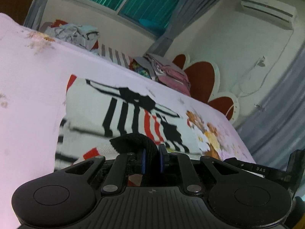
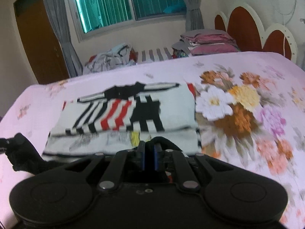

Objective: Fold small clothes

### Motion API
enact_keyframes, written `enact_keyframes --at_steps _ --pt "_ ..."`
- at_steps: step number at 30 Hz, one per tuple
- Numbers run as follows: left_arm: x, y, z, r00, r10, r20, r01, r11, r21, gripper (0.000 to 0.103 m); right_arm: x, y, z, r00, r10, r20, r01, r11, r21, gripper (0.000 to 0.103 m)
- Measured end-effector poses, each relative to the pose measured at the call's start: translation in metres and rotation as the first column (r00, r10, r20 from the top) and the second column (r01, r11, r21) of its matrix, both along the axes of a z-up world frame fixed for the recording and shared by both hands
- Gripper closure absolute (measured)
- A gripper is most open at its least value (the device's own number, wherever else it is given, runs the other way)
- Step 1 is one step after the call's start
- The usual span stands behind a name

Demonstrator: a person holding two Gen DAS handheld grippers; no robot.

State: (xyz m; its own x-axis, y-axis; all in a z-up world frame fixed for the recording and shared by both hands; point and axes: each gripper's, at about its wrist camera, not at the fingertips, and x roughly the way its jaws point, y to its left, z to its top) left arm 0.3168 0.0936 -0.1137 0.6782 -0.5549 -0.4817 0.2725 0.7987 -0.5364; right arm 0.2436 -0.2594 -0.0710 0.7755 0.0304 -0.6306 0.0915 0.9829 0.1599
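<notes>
A small white garment (image 1: pixel 118 114) with black and red stripes lies partly folded on the pink floral bedsheet (image 1: pixel 28 76). It also shows in the right wrist view (image 2: pixel 124 114). My left gripper (image 1: pixel 152 152) is shut on the garment's black near edge (image 1: pixel 129 141), which curls up over the fingers. My right gripper (image 2: pixel 149 150) is shut on the same black edge (image 2: pixel 162 141) at the garment's near right side. The other gripper's black body (image 2: pixel 21 152) shows at the left of the right wrist view.
A heap of unfolded clothes (image 2: pixel 112 57) lies at the far side of the bed. A stack of folded pink and grey laundry (image 2: pixel 207 40) sits by the red and white headboard (image 2: pixel 247 28). A window with grey curtains (image 2: pixel 125 2) is behind.
</notes>
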Motion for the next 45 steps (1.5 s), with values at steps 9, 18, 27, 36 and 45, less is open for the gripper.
enact_keyframes --at_steps 9,18,27,36,45 --pt "0.085 -0.011 -0.004 0.996 0.086 0.002 -0.086 0.996 -0.006 0.090 0.088 -0.023 -0.007 1.000 -0.015 0.002 0.015 1.000 0.018 0.095" --pt "0.169 -0.030 -0.026 0.984 0.167 -0.058 -0.166 0.986 0.018 0.090 0.172 -0.056 -0.030 0.997 -0.045 -0.062 0.050 0.995 0.082 0.098" --pt "0.225 -0.034 -0.074 0.935 0.249 -0.254 -0.240 0.969 0.065 0.090 0.225 -0.088 -0.070 0.984 -0.118 -0.137 0.140 0.976 0.165 0.088" --pt "0.219 -0.021 -0.053 0.958 0.235 -0.161 -0.224 0.971 0.087 0.012 0.228 -0.103 -0.071 0.991 -0.092 -0.094 0.107 0.978 0.177 0.054" --pt "0.237 -0.039 -0.067 0.981 0.111 -0.158 -0.078 0.976 0.201 0.013 0.237 -0.086 -0.089 0.990 0.012 -0.140 0.008 0.991 0.137 0.054"
